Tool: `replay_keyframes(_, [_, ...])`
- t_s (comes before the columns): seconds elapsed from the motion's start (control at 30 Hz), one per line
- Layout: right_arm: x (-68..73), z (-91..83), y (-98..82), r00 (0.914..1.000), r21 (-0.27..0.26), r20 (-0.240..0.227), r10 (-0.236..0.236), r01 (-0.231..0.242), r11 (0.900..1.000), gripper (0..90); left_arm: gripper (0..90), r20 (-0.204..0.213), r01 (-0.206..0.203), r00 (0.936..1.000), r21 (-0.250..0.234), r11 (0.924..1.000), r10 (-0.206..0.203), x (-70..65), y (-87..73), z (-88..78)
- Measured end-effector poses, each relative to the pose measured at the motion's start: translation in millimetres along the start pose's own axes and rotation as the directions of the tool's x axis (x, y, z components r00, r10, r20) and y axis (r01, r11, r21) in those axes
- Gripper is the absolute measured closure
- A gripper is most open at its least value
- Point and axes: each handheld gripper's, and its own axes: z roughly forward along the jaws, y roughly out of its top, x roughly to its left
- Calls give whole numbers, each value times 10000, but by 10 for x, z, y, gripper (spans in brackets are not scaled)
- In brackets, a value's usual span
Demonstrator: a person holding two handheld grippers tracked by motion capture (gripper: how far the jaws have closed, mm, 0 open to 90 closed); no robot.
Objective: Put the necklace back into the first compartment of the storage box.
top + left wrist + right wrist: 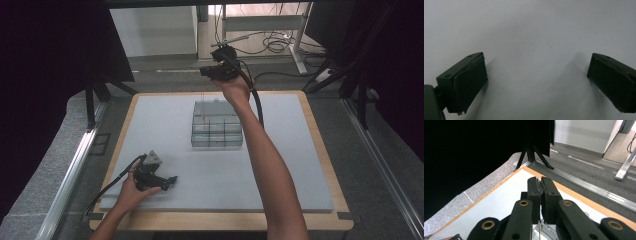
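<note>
In the high view, a grey mat (165,150) covered a wooden table (320,145) in the middle of the frame. A clear plastic box (216,125) with compartments sat on the mat just above the frame's centre.

The left gripper (170,181) lay low over the mat in the lower left of the frame, held by the person's left hand (131,192), with its cable trailing toward the lower left edge. In the left gripper view, the two black jaws stood far apart at the left and right sides of the frame, with bare mat (534,50) between them and nothing held.

The right gripper (205,71) was raised at the upper centre of the high view, above the far edge of the table, held by the right hand (235,90) on an outstretched arm (270,165). Its cable (257,102) looped down beside the forearm. In the right gripper view, the right gripper (540,181) had its jaws pressed together. A thin string (539,230) ran down from between them at the bottom centre of the frame, toward a clear plastic part just below. In the high view, a faint line hung above the box; whether it joined the gripper could not be told.

Dark curtains (45,75) filled the left and right sides of the high view, and grey carpet (325,120) surrounded the table.
</note>
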Motion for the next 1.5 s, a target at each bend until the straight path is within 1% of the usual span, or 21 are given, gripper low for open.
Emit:
replay_keyframes(0.1, [-24, 93, -64, 10000, 115, 21, 65, -66, 9999, 846, 23, 15, -13, 10000, 16, 10000, 13, 1, 1, -2])
replay_keyframes(0.33, [-87, 239, -168, 9998, 466, 144, 138, -145, 9988, 846, 23, 25, -38, 10000, 4, 10000, 38, 4, 0, 0])
replay_keyframes(0.6, [-146, 327, -281, 9992, 722, 378, 142, -169, 9972, 845, 23, 18, 11, 10000, 4, 10000, -11, 0, 0, -1])
replay_keyframes(0.73, [-166, 374, -327, 9990, 851, 368, 240, -271, 9960, 844, 23, 23, 14, 10000, 5, 10000, -14, 0, 0, -1])
replay_keyframes(0.87, [-169, 448, -402, 9990, 1055, 381, 237, -276, 9940, 844, 23, 10, -20, 10000, 5, 10000, 20, 3, 1, -1])
replay_keyframes(1.1, [-191, 631, -598, 9991, 1530, 324, 269, -316, 9877, 844, 23, -2, -31, 10000, 7, 10000, 31, 3, 1, -1])
replay_keyframes(1.33, [-213, 806, -790, 9986, 1947, 252, 463, -503, 9796, 844, 23, -3, -27, 10000, 3, 10000, 27, 3, 0, 0])
replay_keyframes(1.5, [-214, 899, -888, 9980, 2174, 244, 576, -615, 9741, 844, 23, -11, -27, 10000, 8, 10000, 27, 3, 1, -1])
